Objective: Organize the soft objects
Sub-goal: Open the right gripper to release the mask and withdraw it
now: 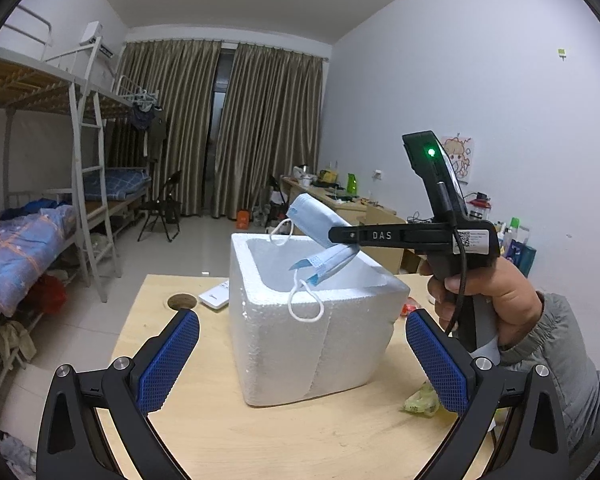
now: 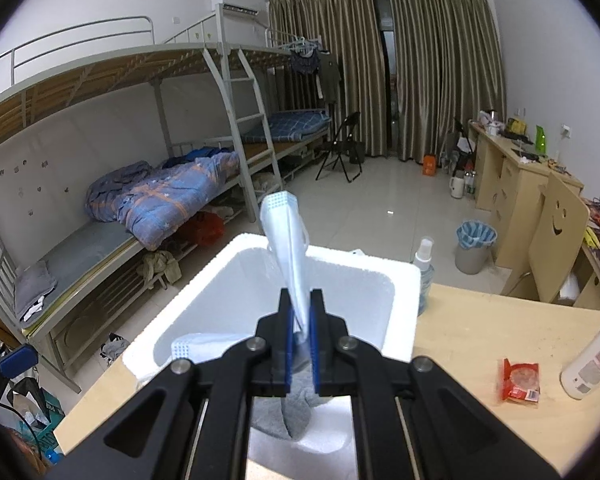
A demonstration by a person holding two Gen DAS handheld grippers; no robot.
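A white foam box (image 1: 316, 332) stands on the wooden table (image 1: 220, 432). My right gripper (image 1: 334, 236), held by a hand (image 1: 492, 300), hangs over the box's opening, shut on a pale blue face mask (image 1: 316, 220). One end of the mask sticks up and the other droops, with white ear loops (image 1: 304, 312) dangling over the near rim. In the right wrist view the mask (image 2: 286, 240) rises from between the shut pads of the gripper (image 2: 300, 312), above the box (image 2: 396, 280). A grey cloth (image 2: 296, 404) lies inside. My left gripper (image 1: 304, 360) stands open before the box, holding nothing.
A white remote (image 1: 216, 298) and a round cable hole (image 1: 182, 302) lie behind the box on the left. A yellow-green packet (image 1: 420, 400), a red snack packet (image 2: 520, 380), a spray bottle (image 2: 424, 268) and a white bottle (image 2: 592, 360) sit to the right. Bunk beds line the left wall.
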